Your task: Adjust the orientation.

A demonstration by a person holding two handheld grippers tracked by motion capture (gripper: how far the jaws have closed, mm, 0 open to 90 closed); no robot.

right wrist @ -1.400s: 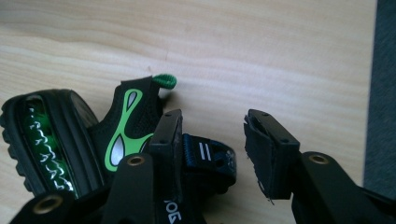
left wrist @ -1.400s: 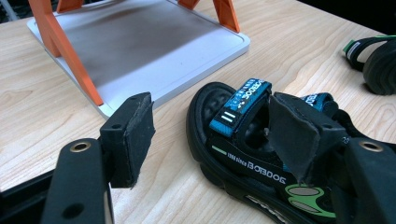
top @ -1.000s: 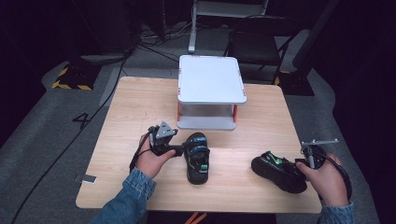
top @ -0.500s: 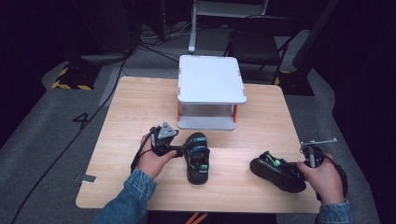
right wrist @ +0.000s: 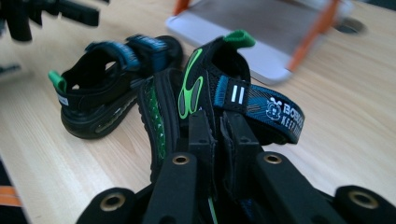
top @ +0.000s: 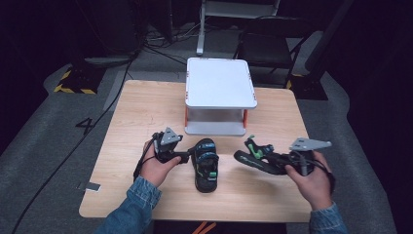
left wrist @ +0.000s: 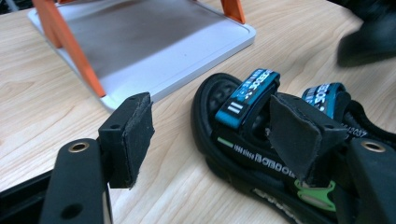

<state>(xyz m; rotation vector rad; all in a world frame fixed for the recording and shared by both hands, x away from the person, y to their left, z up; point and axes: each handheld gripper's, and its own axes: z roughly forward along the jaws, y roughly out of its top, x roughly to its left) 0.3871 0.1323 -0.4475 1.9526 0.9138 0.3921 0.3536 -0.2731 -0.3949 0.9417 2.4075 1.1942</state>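
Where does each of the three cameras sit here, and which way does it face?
High view: above the person's side, looking forward and down on the table; both forearms and hands show.
Left gripper view: on the left gripper, jaws apart beside the flat sandal.
Right gripper view: on the right gripper, clamping the tilted sandal.
Shared: both sandals, white shelf.

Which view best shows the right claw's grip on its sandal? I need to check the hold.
The right gripper view: the right claw is shut on the held sandal, seen close up. The high view shows that sandal small and far off. The left gripper view catches a dark blur at top right.
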